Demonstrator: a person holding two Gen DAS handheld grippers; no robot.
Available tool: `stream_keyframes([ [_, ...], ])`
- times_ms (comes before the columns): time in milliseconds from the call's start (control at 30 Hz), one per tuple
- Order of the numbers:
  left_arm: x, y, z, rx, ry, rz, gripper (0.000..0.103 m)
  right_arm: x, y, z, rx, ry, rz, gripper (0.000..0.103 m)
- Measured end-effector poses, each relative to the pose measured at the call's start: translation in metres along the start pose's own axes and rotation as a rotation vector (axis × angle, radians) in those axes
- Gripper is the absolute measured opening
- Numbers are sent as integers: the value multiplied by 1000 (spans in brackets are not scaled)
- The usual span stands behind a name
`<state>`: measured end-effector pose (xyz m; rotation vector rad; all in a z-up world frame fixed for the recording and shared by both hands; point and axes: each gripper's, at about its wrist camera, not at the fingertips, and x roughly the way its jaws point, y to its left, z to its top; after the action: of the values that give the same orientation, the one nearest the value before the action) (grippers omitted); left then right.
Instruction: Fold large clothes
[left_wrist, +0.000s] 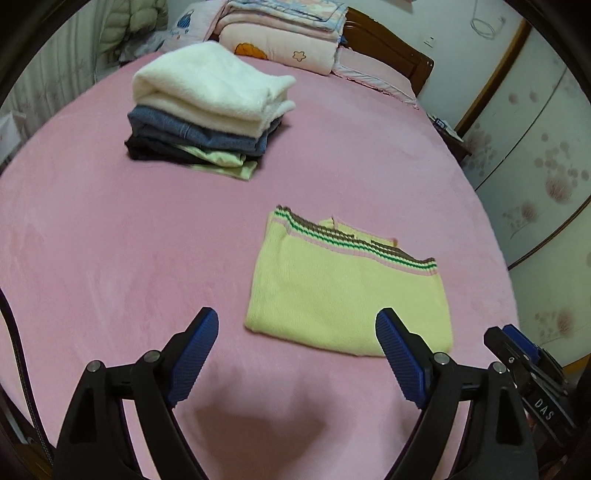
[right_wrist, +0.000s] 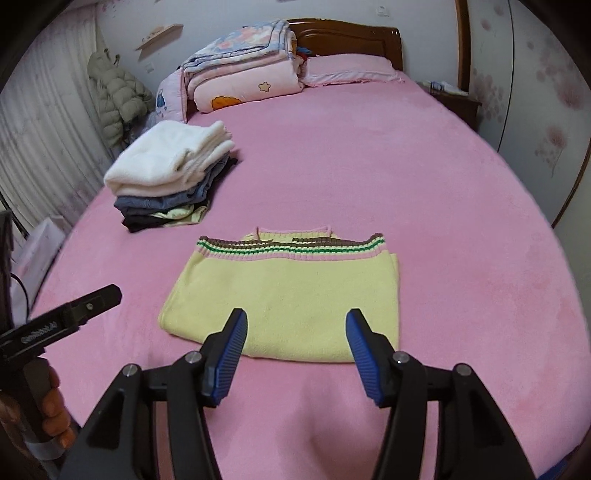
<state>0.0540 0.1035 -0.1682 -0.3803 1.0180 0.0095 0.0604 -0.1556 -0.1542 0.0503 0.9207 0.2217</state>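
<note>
We see the left gripper with its jaws spread wide, nothing between the ribbed blue pads, hanging above the pink bed just off the near left corner of the folded yellow sweater. The right gripper has its jaws wide too, empty, poised over the sweater's near edge without touching it. From the right wrist we catch the left gripper side-on, a hand around its handle.

The yellow sweater is a soft fine knit folded into a flat rectangle, its ribbed hem striped brown, green and pink along the far edge. The bed's cover is plush and smooth.

Beyond the sweater, to its far left and well apart, stands a stack of folded clothes: fluffy white on top, then blue-grey, black and pale green. Further past the sweater, folded quilts and a pillow lie against the wooden headboard. Bare pink cover lies open on every side of the sweater.
</note>
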Motion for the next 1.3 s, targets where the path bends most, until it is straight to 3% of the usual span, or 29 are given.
stream_keyframes([
  [267, 21, 11, -36, -55, 70, -92, 86, -4, 31, -20, -110, -104, -64, 56],
  [467, 53, 23, -59, -148, 64, -226, 86, 19, 28, -35, -48, -48, 13, 56],
  [667, 104, 38, -70, -287, 73, -356, 86, 41, 28, -47, -51, -48, 7, 55],
  [867, 143, 46, -64, -367, 17, -404, 86, 63, 24, -55, -52, -48, 22, 55],
  [1100, 162, 38, -36, -299, -58, -435, 85, 88, 14, -57, -39, -38, 32, 51],
  [1167, 164, 37, -29, -297, -65, -425, 77, 95, 11, -55, -39, -37, 23, 50],
  [1233, 165, 35, -23, -289, -60, -378, 44, 101, 8, -53, -40, -37, 14, 47],
  [1300, 164, 32, -19, -264, -51, -325, 32, 106, 7, -50, -47, -34, -2, 35],
])
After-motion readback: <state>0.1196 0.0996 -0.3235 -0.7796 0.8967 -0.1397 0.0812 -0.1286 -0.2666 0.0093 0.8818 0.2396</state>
